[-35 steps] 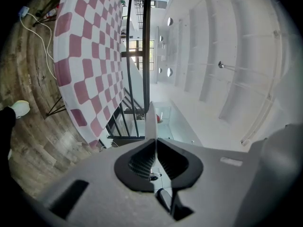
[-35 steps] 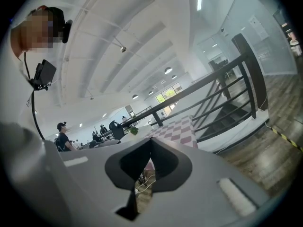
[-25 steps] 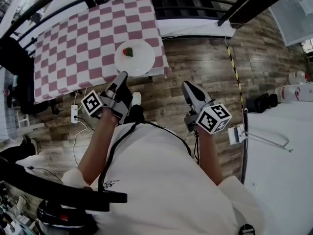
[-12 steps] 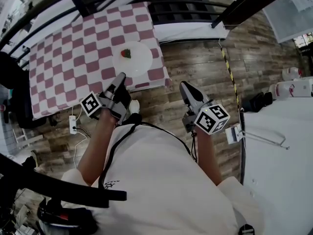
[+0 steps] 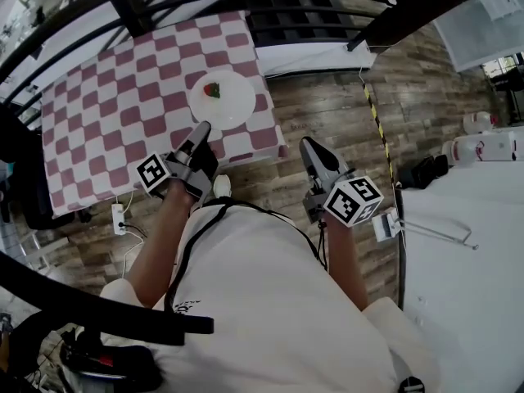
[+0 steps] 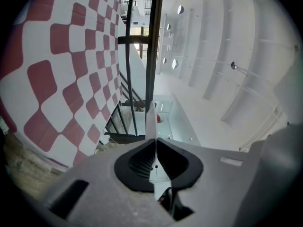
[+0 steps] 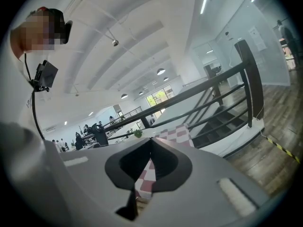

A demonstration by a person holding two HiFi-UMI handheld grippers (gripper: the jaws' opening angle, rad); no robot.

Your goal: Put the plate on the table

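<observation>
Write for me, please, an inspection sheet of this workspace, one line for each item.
Surface: table covered with a red-and-white checked cloth.
Job's things: white plate carrying a small red item, above the cloth near the table's edge; whether it rests on the cloth cannot be told.
Clutter: nothing seen on the cloth besides the plate.
Grippers: left gripper jaws shut on the plate's near rim; right gripper jaws together, empty, over the floor.
Cables: power strip with a white cable on the floor; black cable across the person's shirt.
Surroundings: wooden floor, black railing, stairs.
</observation>
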